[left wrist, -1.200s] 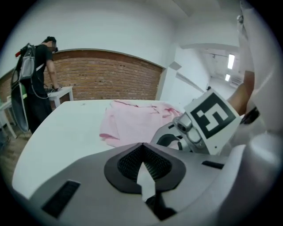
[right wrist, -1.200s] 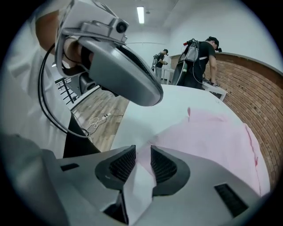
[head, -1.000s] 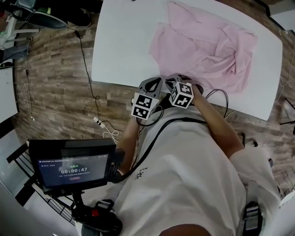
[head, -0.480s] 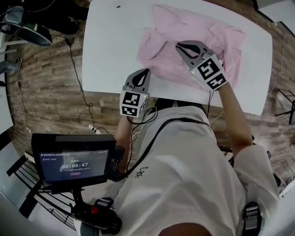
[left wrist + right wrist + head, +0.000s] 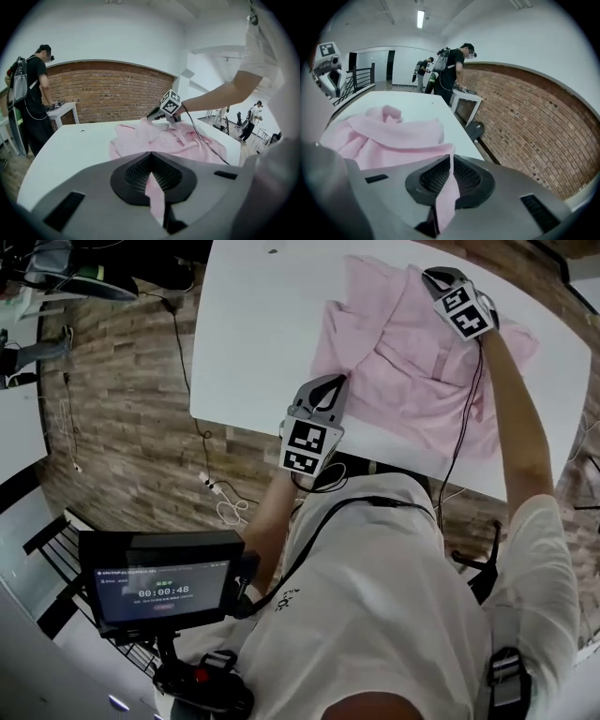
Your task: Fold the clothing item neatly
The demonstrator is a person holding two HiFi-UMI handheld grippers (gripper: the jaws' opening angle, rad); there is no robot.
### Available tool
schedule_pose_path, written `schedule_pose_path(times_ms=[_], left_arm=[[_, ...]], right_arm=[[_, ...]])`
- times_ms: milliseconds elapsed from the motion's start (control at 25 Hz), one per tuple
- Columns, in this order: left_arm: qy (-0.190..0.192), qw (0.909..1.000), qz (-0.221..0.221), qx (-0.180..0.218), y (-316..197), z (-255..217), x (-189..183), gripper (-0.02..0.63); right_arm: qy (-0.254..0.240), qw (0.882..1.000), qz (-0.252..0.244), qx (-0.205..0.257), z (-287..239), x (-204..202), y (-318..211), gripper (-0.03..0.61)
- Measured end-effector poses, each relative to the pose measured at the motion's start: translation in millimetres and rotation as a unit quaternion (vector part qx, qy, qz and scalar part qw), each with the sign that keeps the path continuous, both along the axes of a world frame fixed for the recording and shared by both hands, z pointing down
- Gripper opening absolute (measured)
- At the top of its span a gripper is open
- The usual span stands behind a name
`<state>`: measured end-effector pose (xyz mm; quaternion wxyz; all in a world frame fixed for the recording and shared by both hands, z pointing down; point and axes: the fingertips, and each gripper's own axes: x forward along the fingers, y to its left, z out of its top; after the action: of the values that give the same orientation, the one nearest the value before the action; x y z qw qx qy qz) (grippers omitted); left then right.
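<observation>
A pink garment [image 5: 412,357] lies crumpled on the white table [image 5: 253,324]. My left gripper [image 5: 333,382] is at the table's near edge, shut on a strip of the pink fabric [image 5: 153,190], which runs down between its pads. My right gripper [image 5: 433,277] reaches out over the garment's far side. It is shut on another fold of pink cloth [image 5: 446,192], and the cloth stretches back toward the heap [image 5: 389,133]. From each gripper view the other is visible: the right gripper [image 5: 154,112] over the garment, the left gripper [image 5: 329,70] at far left.
A monitor on a stand [image 5: 159,582] sits at my lower left, above a wooden floor with cables [image 5: 192,437]. A person with a backpack [image 5: 33,103] stands by a small white table [image 5: 63,110] before a brick wall. Other people [image 5: 445,70] stand beyond the table's far end.
My right gripper has travelled from beside the left one at the near edge out to the garment's far side. The left gripper has stayed near the front edge.
</observation>
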<state>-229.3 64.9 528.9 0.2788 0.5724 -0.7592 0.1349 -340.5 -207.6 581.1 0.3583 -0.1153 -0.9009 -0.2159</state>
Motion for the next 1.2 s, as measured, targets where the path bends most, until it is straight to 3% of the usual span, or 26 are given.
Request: schedule_pose_path(times_ms=[120,240,400,560,680,920,1000,1200], left_arm=[[-0.009,0.9996,-0.003,-0.026,-4.3,6.9,-6.0,0.003],[-0.059,0.9942,0.026,-0.086,-12.2,24.0,-7.9,0.016],[-0.150,0.9728,0.090,-0.152,-34.2,42.1,-2.3,0.146],[-0.202,0.9540,0.097,-0.199,-48.1,57.5,-10.1,0.158],[-0.202,0.9521,0.083,-0.214,-48.9,66.6,-25.6,0.158],[-0.168,0.9663,0.061,-0.185,-55.3,36.7,-39.6,0.146],[-0.165,0.9666,0.058,-0.187,-56.2,33.4,-40.6,0.080],[-0.167,0.9601,0.076,-0.211,-51.2,46.1,-44.0,0.072]], right_arm=[[0.029,0.999,0.012,-0.002,24.1,1.3,-11.9,0.029],[0.017,0.999,0.039,-0.031,5.2,21.8,-18.1,0.079],[-0.044,0.993,0.091,-0.061,-58.2,73.6,-18.0,0.086],[-0.099,0.973,0.181,-0.099,-104.8,158.7,-18.4,0.086],[-0.101,0.960,0.239,-0.107,-107.7,225.0,-13.6,0.086],[-0.102,0.936,0.319,-0.111,-111.1,317.2,-12.9,0.086],[-0.106,0.932,0.329,-0.112,-110.9,332.0,-17.3,0.086],[-0.110,0.935,0.322,-0.102,-117.0,327.5,-16.7,0.086]])
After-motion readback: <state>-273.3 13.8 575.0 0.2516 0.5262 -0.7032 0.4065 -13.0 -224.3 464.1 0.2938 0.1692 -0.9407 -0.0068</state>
